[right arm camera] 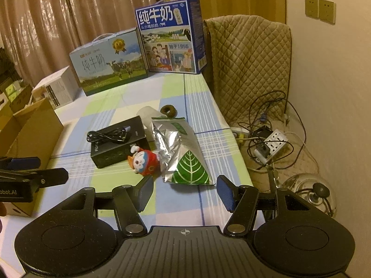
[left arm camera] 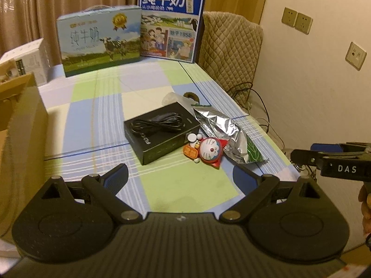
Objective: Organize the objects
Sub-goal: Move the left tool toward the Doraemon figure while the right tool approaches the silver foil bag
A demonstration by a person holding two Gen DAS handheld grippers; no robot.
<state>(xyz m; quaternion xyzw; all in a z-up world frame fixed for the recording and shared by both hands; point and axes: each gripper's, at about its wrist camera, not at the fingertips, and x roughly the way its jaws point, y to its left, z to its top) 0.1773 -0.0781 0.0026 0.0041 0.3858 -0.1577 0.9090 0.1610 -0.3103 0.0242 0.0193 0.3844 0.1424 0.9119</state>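
Observation:
A black box (left arm camera: 161, 133) (right arm camera: 119, 142) with a coiled black cable (left arm camera: 156, 122) (right arm camera: 107, 135) on top lies mid-table. A Doraemon toy (left arm camera: 207, 149) (right arm camera: 143, 158) lies against its near corner. A silver foil bag with a green leaf (left arm camera: 226, 132) (right arm camera: 183, 153) lies to the right. A brown ring (left arm camera: 191, 95) (right arm camera: 168, 111) and a clear plastic piece (right arm camera: 146, 113) lie behind. My left gripper (left arm camera: 180, 176) is open and empty, short of the toy. My right gripper (right arm camera: 185, 191) is open and empty, just before the foil bag.
Two milk cartons (left arm camera: 99, 41) (left arm camera: 171, 23) stand at the table's far edge. An open cardboard box (right arm camera: 30, 127) sits on the left. A quilted chair (right arm camera: 250, 64), a power strip with cables (right arm camera: 271, 143) and a glass bowl (right arm camera: 310, 192) are beyond the right edge.

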